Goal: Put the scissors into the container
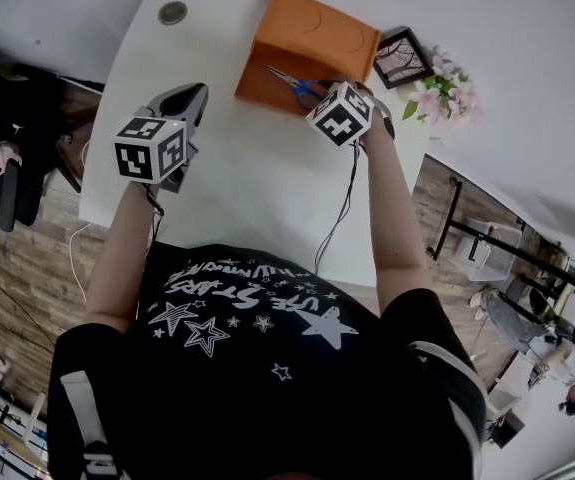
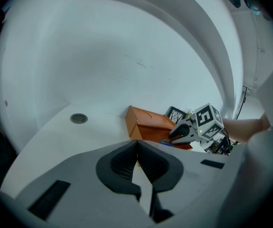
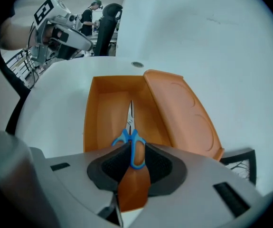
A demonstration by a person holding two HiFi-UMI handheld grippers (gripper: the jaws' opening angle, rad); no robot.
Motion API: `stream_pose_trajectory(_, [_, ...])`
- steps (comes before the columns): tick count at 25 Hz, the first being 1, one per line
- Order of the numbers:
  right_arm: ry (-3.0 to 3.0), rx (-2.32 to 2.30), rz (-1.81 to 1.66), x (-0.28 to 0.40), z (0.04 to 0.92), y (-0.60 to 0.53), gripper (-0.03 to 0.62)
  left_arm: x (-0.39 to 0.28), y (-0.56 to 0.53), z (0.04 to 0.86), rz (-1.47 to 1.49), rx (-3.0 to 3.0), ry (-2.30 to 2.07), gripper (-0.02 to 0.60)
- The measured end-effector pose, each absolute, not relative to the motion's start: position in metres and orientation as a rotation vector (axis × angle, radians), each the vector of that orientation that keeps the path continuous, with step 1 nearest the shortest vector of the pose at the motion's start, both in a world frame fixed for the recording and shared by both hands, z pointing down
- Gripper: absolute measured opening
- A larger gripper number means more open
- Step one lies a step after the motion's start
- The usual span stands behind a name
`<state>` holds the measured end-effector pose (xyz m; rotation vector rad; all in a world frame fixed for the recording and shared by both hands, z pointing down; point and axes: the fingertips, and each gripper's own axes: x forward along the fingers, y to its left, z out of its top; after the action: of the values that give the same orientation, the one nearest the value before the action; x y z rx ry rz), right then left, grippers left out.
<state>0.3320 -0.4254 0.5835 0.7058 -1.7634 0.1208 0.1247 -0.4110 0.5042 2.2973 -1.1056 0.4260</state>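
With right tongs [image 3: 135,153] clamped on a blue handle loop of the scissors [image 3: 131,127], holding the blades pointed into the open orange container [image 3: 96,113], beside its raised lid [image 3: 181,110]; with left tongs [image 2: 137,151] pressed together on nothing, hovering well apart over the white surface [image 1: 247,188]. Looks like the placing step, nearly done. Calls next for lowering a little, then parting the right tongs to drop the scissors inside, clear of the near wall.

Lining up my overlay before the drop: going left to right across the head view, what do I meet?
Left gripper → orange container → picture frame → flowers. The right gripper and the scissors overlap the container, so they are left out.
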Motion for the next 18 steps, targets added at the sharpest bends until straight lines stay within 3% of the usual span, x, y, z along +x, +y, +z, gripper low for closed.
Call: stream_pose_trajectory(18, [-1.797, 1.255, 0.173, 0.354, 0.482, -0.363, 0.064, 0.117, -0.375, 0.464, 0.339, 2.423, -0.982, 0.020])
